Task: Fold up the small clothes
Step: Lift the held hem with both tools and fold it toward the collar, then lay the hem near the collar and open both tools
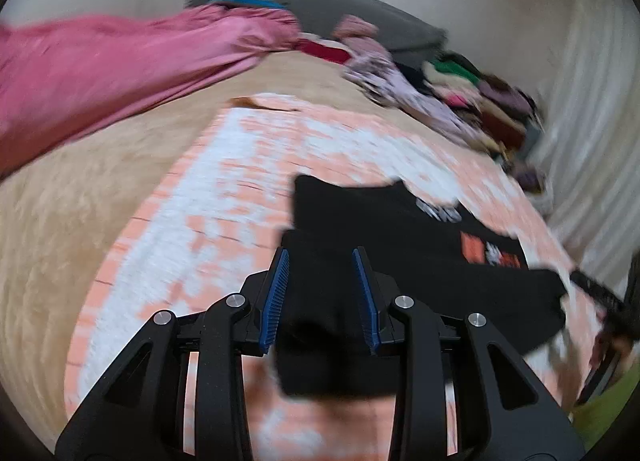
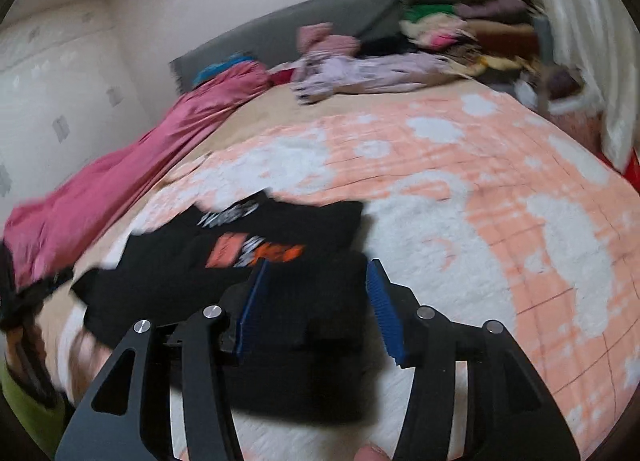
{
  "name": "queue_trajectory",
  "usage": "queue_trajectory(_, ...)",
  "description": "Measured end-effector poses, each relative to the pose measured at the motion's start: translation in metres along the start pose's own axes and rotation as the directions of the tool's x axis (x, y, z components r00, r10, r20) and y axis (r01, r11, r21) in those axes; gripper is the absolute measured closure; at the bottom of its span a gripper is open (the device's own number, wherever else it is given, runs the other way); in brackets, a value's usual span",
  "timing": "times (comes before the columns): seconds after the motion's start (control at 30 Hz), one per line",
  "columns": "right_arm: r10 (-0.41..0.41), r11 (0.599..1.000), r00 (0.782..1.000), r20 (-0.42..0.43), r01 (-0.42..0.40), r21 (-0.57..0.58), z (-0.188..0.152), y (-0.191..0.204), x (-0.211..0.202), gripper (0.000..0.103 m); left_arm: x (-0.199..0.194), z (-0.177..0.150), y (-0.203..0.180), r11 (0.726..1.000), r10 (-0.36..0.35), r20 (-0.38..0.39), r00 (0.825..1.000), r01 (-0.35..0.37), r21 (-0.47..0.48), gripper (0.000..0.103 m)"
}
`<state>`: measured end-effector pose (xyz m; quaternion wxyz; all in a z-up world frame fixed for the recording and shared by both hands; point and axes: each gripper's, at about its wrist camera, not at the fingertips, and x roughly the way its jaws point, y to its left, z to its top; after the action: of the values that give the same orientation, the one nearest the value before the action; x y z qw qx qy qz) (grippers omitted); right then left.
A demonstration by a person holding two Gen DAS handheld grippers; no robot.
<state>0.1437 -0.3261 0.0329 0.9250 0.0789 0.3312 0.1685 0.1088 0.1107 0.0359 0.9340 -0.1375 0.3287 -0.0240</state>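
A small black T-shirt with an orange and white print (image 1: 420,245) lies on the peach and white quilt (image 1: 240,165). It also shows in the right wrist view (image 2: 256,257). My left gripper (image 1: 322,257) is open, its blue-padded fingers spread over the shirt's near left part. My right gripper (image 2: 318,269) is open over the shirt's near right part. Black cloth lies between and below both pairs of fingers; neither pair closes on it. Both views are blurred.
A long pink cloth (image 1: 100,65) lies across the bed's far left. A pile of mixed clothes (image 1: 460,93) sits at the far side by the grey headboard (image 1: 328,9). It also shows in the right wrist view (image 2: 400,53). Ribbed white curtain (image 1: 592,109) at right.
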Motion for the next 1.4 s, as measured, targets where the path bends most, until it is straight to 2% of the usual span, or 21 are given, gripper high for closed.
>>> queue_trajectory(0.07, 0.028, 0.998, 0.999, -0.031, -0.03, -0.058, -0.009, 0.017, 0.0, 0.057, 0.0, -0.017, -0.027, 0.996, -0.037, -0.042, 0.998, 0.04, 0.084, 0.079)
queue_trajectory(0.2, 0.074, 0.985, 0.99, -0.124, -0.092, -0.143, -0.034, 0.044, 0.005, 0.071, 0.012, -0.052, -0.06, 0.979, -0.058, -0.125, 0.99, 0.081, 0.189, 0.079)
queue_trajectory(0.3, 0.069, 0.981, 0.983, -0.167, -0.098, -0.17, -0.051, 0.051, 0.011, 0.076, 0.029, -0.067, -0.069, 0.971, -0.005, -0.155, 0.988, 0.042, 0.235, 0.079)
queue_trajectory(0.43, 0.043, 0.984, 0.974, -0.224, -0.08, -0.157, -0.063, 0.05, 0.028, 0.078, 0.041, -0.07, -0.075, 0.959, 0.037, -0.163, 0.986, 0.01, 0.282, 0.079)
queue_trajectory(0.53, 0.036, 0.985, 0.974, -0.225, -0.072, -0.157, -0.064, 0.051, 0.035, 0.078, 0.052, -0.071, -0.076, 0.954, 0.068, -0.178, 0.982, -0.012, 0.298, 0.077)
queue_trajectory(0.7, 0.0, 0.976, 0.979, -0.202, -0.044, -0.212, -0.061, 0.059, 0.045, 0.078, 0.057, -0.064, -0.082, 0.944, 0.095, -0.151, 0.984, -0.041, 0.327, 0.075)
queue_trajectory(0.97, 0.008, 0.974, 0.987, -0.158, -0.044, -0.223, -0.042, 0.059, 0.056, 0.078, 0.069, -0.038, -0.085, 0.954, 0.068, -0.131, 0.989, -0.026, 0.299, 0.073)
queue_trajectory(1.17, 0.011, 0.973, 0.992, -0.128, -0.04, -0.228, -0.016, 0.06, 0.071, 0.078, 0.089, -0.008, -0.081, 0.966, 0.079, -0.119, 0.99, -0.046, 0.254, 0.072)
queue_trajectory(1.4, -0.014, 0.98, 0.993, -0.117, -0.01, -0.2, 0.015, 0.052, 0.097, 0.077, 0.113, 0.018, -0.067, 0.987, 0.084, -0.13, 0.988, -0.065, 0.146, 0.072)
